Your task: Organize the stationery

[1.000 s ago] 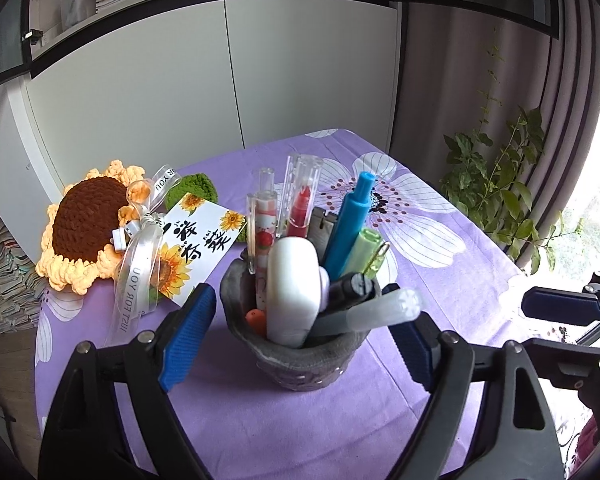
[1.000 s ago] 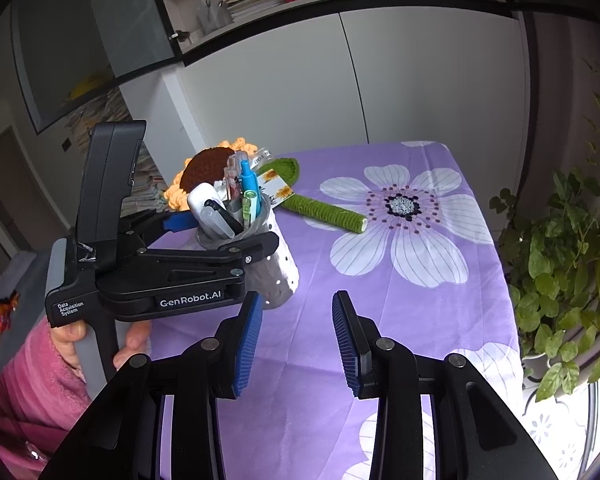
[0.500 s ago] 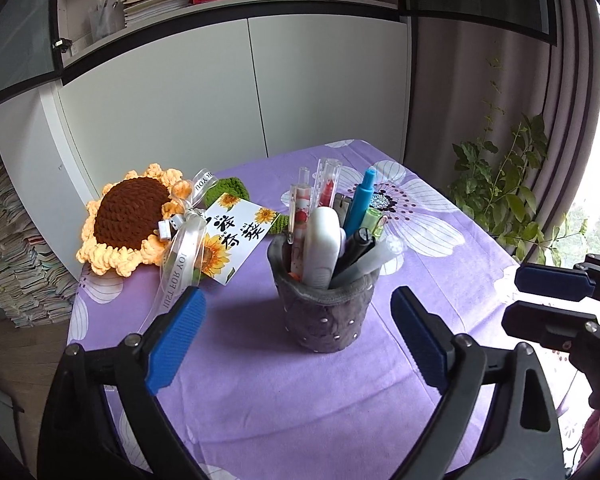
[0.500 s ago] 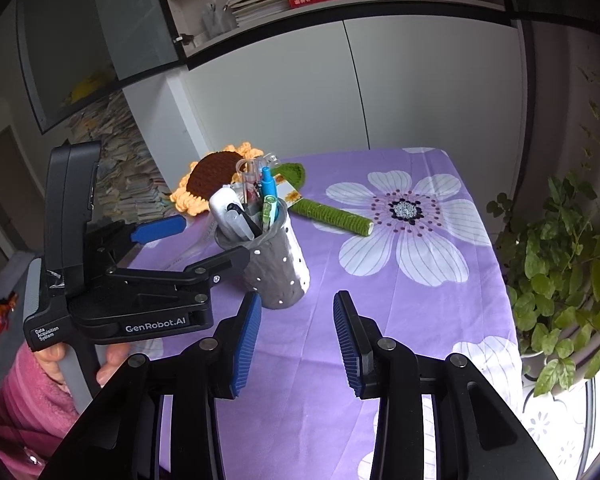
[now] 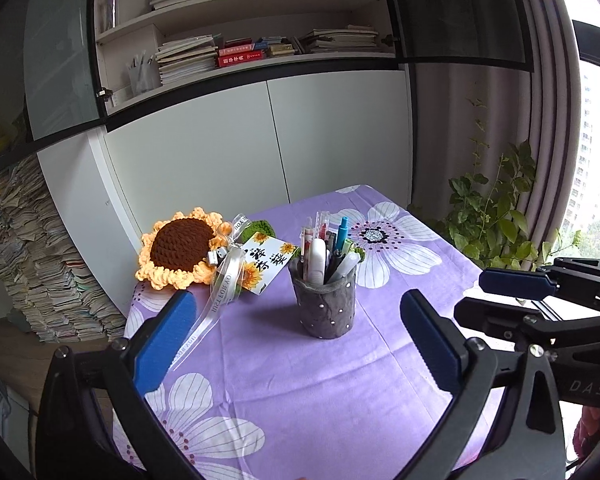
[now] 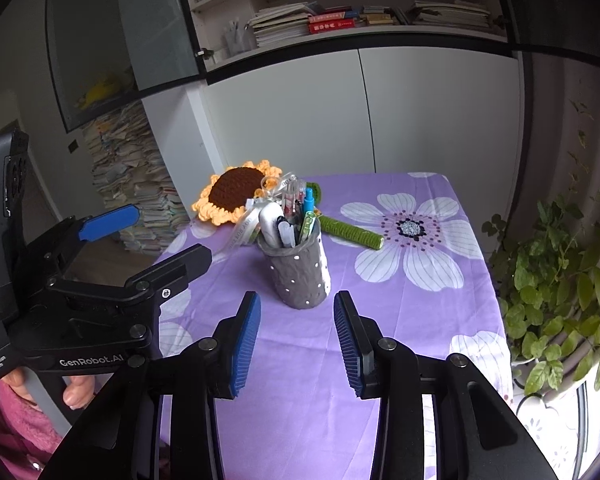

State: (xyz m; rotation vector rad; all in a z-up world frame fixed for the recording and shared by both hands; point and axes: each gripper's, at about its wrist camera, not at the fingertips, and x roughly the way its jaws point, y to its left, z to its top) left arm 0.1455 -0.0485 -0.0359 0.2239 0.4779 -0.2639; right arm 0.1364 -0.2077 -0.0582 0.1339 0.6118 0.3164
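Grey dotted cup (image 5: 327,307) stands upright mid-counter (image 5: 300,392), crammed with pens (image 5: 342,236), tips poking up, slightly fanned. Crochet sunflower (image 5: 178,254) far left of cup; card (image 5: 269,265) between them. Left gripper (image 5: 298,346): jaws just opened wide, nothing between, cup well beyond. Right gripper (image 6: 297,340): jaws part-way apart, empty. Right view alone shows green stem (image 6: 350,231) lying behind cup, plus hand (image 6: 76,392) gripping left handle.

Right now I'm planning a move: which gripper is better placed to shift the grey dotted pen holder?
Probably the left gripper: its jaws, just opened, stand wider than the grey dotted pen holder. The right gripper looks narrower.
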